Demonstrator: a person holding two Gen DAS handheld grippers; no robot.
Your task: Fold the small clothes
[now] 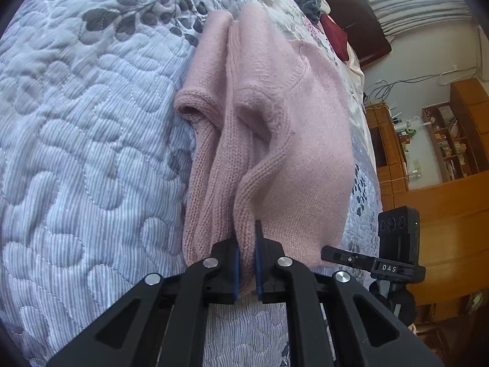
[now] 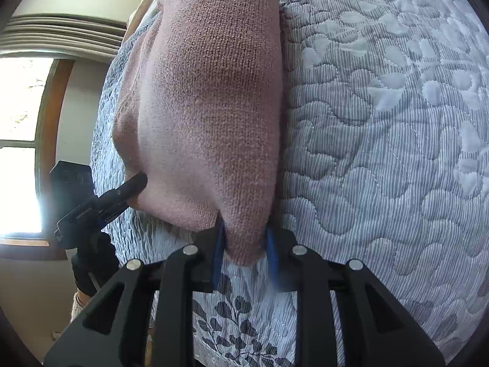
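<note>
A small pink knit sweater (image 1: 275,140) lies bunched on a grey-blue quilted bedspread (image 1: 91,153), its sleeve folded along the left side. My left gripper (image 1: 246,244) is shut on a ribbed edge of the sweater, the cloth pinched between its blue pads. In the right wrist view the same pink sweater (image 2: 207,107) rises away from the camera. My right gripper (image 2: 244,238) is shut on a lower corner of it, knit cloth filling the gap between the blue pads. The other gripper (image 2: 122,192) shows at the left, touching the sweater's edge.
Dark grey and dark red clothes (image 1: 333,33) lie further up the bed near a headboard. Wooden shelves (image 1: 449,140) and a wooden cabinet stand beyond the bed's right edge. A bright window (image 2: 18,153) is at the left of the right wrist view.
</note>
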